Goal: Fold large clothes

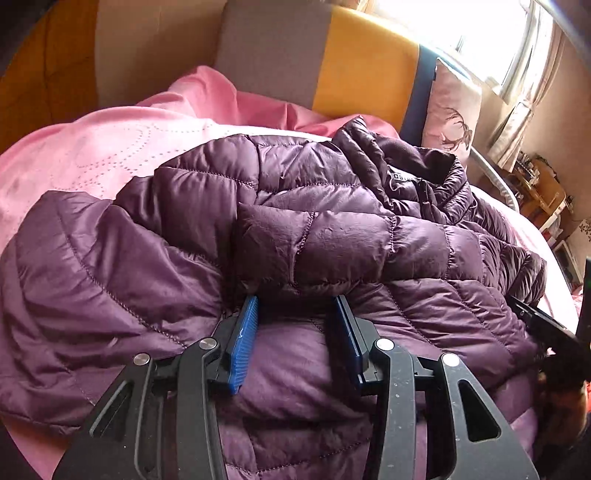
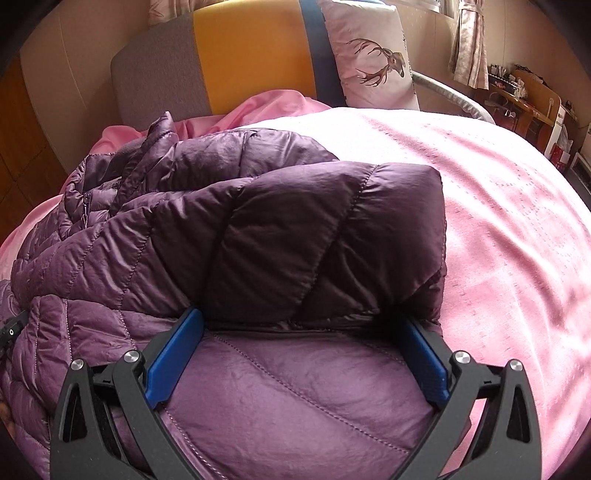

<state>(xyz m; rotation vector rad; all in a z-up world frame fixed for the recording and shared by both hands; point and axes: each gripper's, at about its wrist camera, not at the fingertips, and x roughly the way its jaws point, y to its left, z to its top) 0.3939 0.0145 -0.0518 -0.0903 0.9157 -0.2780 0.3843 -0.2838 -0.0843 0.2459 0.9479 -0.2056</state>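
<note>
Blue-padded fingers [image 1: 246, 343] of our left gripper [image 1: 295, 332] stand partly apart over the purple quilted jacket [image 1: 295, 236], nothing pinched between them; fabric bulges up in the gap. Our right gripper [image 2: 301, 354] has its fingers [image 2: 173, 354] spread as wide as they go, straddling a smooth panel below a folded-over flap, pressing on nothing. Both point steeply down at the jacket [image 2: 258, 236], which lies bunched on the bed's pink bedspread [image 2: 498, 221]. Only our left view shows the collar's dark lining and the window [image 1: 480, 29]; our right view shows the deer-print pillow [image 2: 373, 55] whole, against the grey-and-yellow headboard [image 2: 251, 51].
</note>
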